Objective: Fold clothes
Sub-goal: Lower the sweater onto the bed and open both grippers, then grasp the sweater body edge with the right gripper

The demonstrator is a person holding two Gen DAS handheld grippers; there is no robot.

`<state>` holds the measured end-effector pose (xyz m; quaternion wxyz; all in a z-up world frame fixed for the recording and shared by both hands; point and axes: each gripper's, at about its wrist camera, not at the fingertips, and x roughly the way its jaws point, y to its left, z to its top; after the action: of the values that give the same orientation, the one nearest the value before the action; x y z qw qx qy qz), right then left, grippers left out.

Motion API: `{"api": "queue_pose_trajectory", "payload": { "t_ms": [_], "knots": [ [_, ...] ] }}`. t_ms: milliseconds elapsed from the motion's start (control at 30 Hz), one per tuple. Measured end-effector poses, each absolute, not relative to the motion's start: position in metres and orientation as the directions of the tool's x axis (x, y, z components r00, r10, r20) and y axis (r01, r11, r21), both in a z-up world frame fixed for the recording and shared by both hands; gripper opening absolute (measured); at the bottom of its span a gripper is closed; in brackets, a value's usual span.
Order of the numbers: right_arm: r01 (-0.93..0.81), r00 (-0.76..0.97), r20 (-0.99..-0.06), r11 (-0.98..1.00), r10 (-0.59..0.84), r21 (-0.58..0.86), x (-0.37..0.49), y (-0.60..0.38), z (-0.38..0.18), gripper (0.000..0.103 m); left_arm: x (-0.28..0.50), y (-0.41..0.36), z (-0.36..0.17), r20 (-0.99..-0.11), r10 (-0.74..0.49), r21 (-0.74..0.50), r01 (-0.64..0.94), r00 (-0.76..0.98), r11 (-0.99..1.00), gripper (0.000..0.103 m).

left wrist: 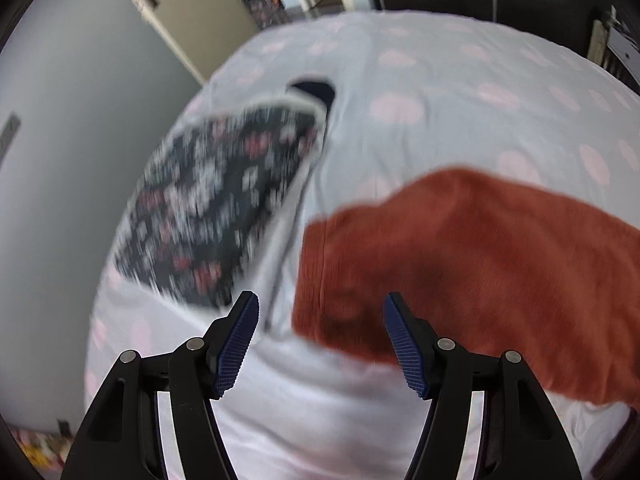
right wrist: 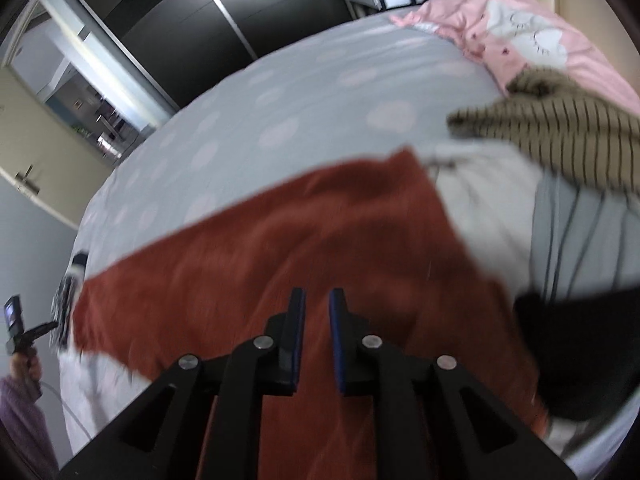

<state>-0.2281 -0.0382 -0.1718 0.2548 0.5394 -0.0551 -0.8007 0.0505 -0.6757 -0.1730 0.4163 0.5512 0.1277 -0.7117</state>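
**A:** Item one: rust-red knitted garment (right wrist: 288, 248). Location?

**B:** It lies spread on the pale grey bed cover with pink spots (right wrist: 304, 92), reaching from the near edge toward the middle. In the left wrist view its short edge sits just ahead of the left gripper (left wrist: 321, 308). The right gripper (right wrist: 317, 300) hangs over its middle.

**A:** Item two: jaws.

**B:** Left jaws stand wide apart with nothing between them; the red edge shows through the gap, but the pads do not press it. Right jaws are parted by a narrow slit, also holding nothing.

**A:** Item three: neighbours to keep clear of.

**B:** A dark folded garment with a red and white floral print (left wrist: 216, 204) lies just left of the red one. On the right are an olive knit with dark stripes (right wrist: 560, 136), a white and grey striped cloth (right wrist: 560, 216), a black garment (right wrist: 580, 344) and pink bedding with a white print (right wrist: 532, 28).

**A:** Item four: method for the next fold, as a judgement.

**B:** Widen the right jaws first. Take one layer at each end of the same edge, lift evenly, and carry it over so the edges line up. Blur hides the seams, so confirm the edge before pinching. Set it down away from the floral piece.
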Motion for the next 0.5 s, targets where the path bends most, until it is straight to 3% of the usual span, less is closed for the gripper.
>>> {"api": "queue_pose_trajectory", "payload": {
  "t_ms": [133, 200, 433, 500],
  "knots": [
    [0.32, -0.291, -0.839, -0.874, -0.459, 0.367, -0.187, -0.01, -0.171, 0.014, 0.071, -0.642, -0.181, -0.895, -0.437, 0.239, 0.735, -0.086, -0.634, 0.066],
    [0.275, -0.305, -0.833, -0.88, -0.462, 0.387, -0.17, 0.011, -0.17, 0.024, 0.075, -0.612, -0.178, -0.899, -0.417, 0.205, 0.718, -0.13, -0.665, 0.066],
    [0.193, -0.343, -0.824, -0.892, -0.452, 0.409, -0.096, 0.052, -0.182, 0.029, 0.076, -0.499, -0.171, -0.914, -0.341, 0.139, 0.619, -0.221, -0.773, 0.066],
    [0.184, -0.34, -0.814, -0.882, -0.471, 0.433, -0.074, 0.055, -0.185, 0.04, 0.08, -0.469, -0.168, -0.918, -0.322, 0.126, 0.598, -0.233, -0.791, 0.066]
  ]
}}
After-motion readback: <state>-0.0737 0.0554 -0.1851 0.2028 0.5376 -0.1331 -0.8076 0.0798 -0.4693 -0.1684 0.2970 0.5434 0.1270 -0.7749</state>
